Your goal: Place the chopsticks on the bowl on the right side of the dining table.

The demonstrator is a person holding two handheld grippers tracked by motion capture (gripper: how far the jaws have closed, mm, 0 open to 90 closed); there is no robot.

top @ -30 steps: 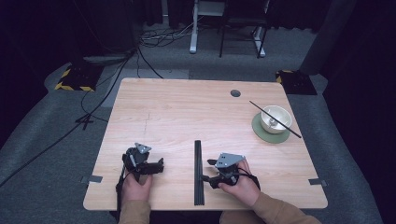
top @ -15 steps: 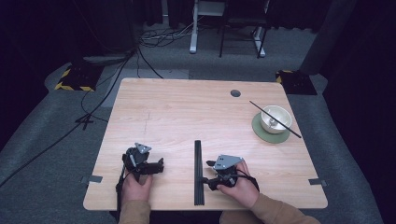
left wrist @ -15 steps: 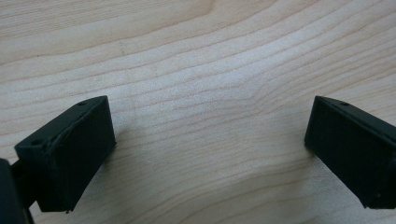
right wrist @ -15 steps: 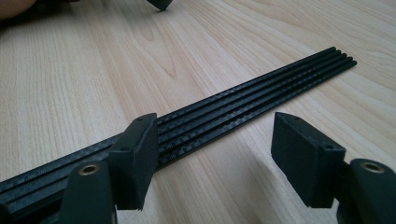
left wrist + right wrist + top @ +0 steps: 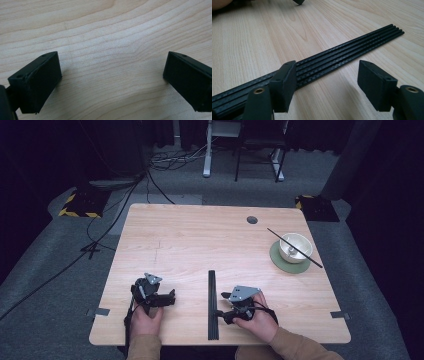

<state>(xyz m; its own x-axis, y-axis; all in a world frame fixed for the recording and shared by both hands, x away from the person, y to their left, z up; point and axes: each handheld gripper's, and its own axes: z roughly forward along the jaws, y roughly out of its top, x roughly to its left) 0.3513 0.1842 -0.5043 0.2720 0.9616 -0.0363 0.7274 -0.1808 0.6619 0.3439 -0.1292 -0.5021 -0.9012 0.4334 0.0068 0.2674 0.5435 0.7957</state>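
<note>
The right gripper (image 5: 325,85), jaws spread, is sitting beside the black rods (image 5: 342,55) on the bench (image 5: 200,240); likely best straddling one rod squarely. The left gripper (image 5: 112,77) is resting spread too.

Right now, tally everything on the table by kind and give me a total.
Black sticks: 5, of which 4 lie side by side and 1 rests across the bowl
White bowl: 1
Green saucer: 1
Tongs: 2, the left tongs and the right tongs, both open
Total: 9
</note>
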